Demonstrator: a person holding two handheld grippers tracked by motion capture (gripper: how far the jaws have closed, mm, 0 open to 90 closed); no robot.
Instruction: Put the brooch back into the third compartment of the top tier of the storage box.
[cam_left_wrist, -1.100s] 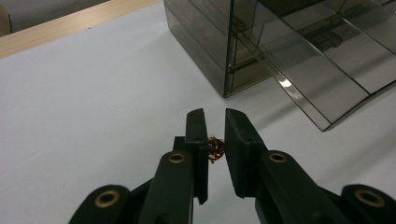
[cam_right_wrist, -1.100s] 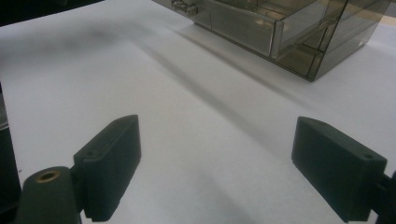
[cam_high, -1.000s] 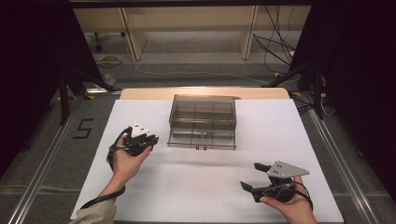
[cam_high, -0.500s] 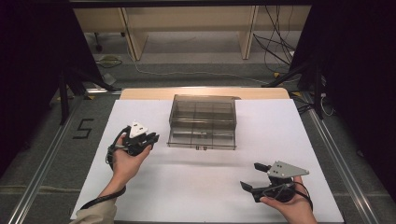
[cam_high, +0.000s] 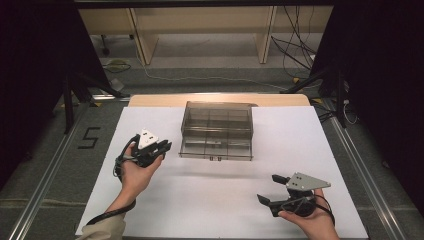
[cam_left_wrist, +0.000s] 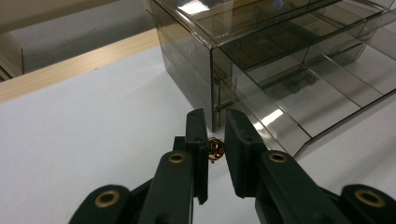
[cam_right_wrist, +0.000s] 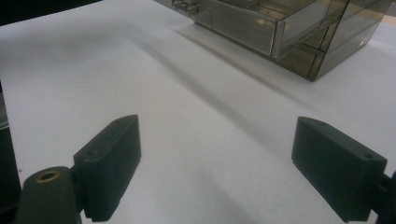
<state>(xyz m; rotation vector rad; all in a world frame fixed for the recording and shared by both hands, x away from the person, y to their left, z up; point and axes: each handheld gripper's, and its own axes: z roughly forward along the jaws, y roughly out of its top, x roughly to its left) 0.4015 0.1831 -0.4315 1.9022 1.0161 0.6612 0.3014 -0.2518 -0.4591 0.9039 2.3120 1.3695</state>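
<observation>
– Anything moved in the last second?
– Hardly. The left tongs, at nine o'clock of the smoky drawer box, sit where they were, nearly pressed together and pinching a small coppery piece just off the box's near corner
– So the piece hasn't gone in yet?
– No, it is between the tips, above the white desk, outside the box. I'd judge the carry is paused
– And the right?
– The right tongs, at five o'clock, are spread wide, empty, unmoved; likely waiting to work a drawer
</observation>
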